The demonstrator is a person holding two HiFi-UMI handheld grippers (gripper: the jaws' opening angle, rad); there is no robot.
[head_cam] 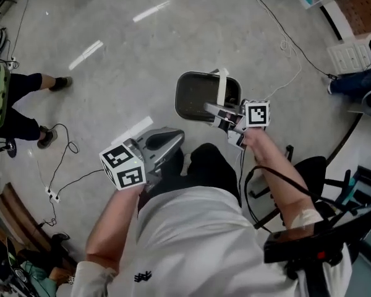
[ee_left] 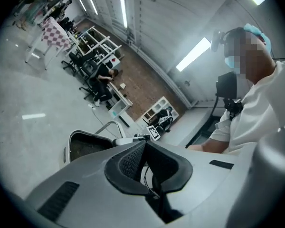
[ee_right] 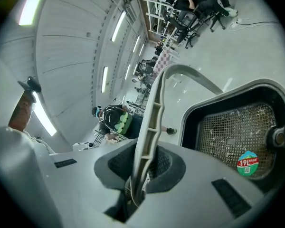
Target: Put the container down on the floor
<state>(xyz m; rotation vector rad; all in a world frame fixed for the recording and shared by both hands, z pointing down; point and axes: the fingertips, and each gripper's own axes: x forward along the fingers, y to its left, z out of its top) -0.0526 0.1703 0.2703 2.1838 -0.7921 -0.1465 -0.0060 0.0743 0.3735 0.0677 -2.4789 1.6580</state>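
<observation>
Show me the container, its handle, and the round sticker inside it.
container (head_cam: 195, 98), head view, on its dark inner wall.
handle (ee_right: 150, 127), right gripper view, on the pale ribbed strip just above the jaws.
sticker (ee_right: 247, 163), right gripper view, on the middle of the sticker, against the mesh.

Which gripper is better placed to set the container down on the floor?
Right. The right gripper is shut on the handle of the container. The left gripper is shut on nothing and sits apart from the container.
</observation>
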